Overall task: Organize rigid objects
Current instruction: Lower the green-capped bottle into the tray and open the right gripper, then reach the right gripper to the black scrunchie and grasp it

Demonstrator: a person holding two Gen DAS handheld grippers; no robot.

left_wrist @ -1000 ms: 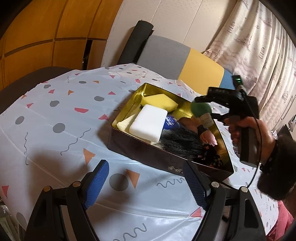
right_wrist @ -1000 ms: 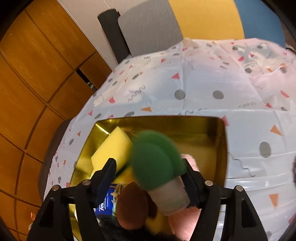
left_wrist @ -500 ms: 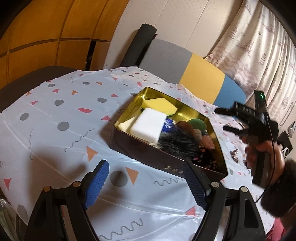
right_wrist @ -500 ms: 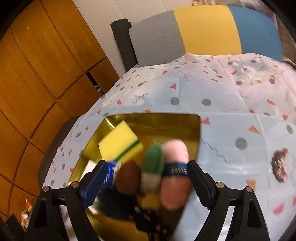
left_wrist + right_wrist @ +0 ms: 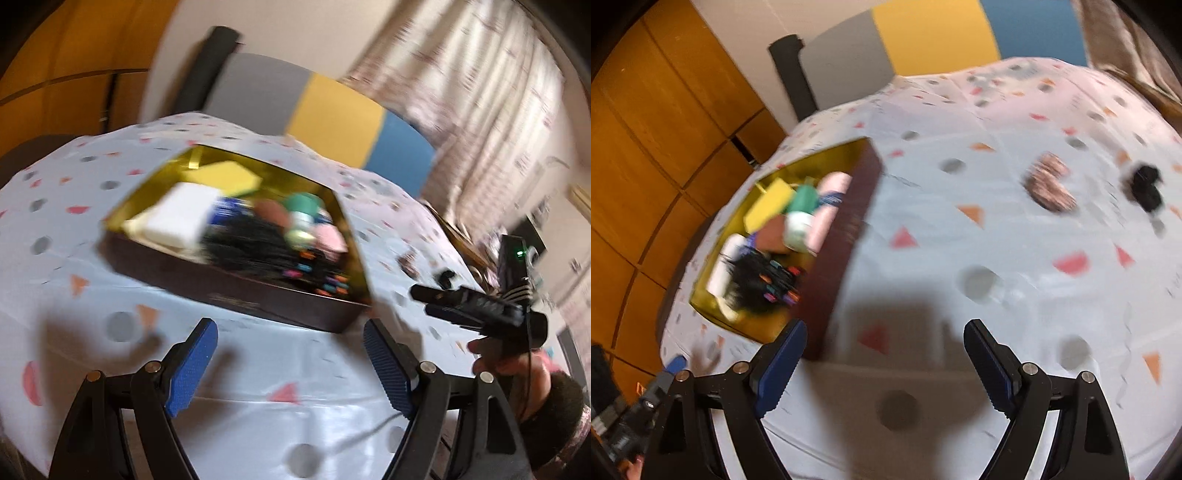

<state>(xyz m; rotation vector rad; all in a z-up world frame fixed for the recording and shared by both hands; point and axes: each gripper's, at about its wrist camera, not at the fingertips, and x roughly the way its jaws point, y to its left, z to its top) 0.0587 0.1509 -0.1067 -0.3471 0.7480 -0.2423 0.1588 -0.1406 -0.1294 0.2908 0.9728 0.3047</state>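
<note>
A gold-lined tin box (image 5: 236, 295) with dark brown walls stands on the patterned tablecloth. In it lie a yellow sponge (image 5: 225, 177), a white block (image 5: 181, 216), a green-capped piece (image 5: 301, 210), a pink piece (image 5: 328, 236) and a black fuzzy item (image 5: 258, 247). My left gripper (image 5: 291, 362) hangs open and empty in front of the box's near wall. My right gripper (image 5: 886, 350) is open and empty over bare cloth, right of the box (image 5: 846, 236). In the left wrist view the right gripper (image 5: 421, 300) is held by a hand (image 5: 509, 365).
A brown glittery item (image 5: 1049, 182) and a small black item (image 5: 1145, 186) lie loose on the cloth to the right of the box. A grey, yellow and blue chair back (image 5: 332, 110) stands behind the table. Wood panelling is at the left, a curtain at the right.
The right gripper opened, left the green-capped piece in the box and pulled back to the box's right side. The left gripper's view swung, and the box now sits further left in it.
</note>
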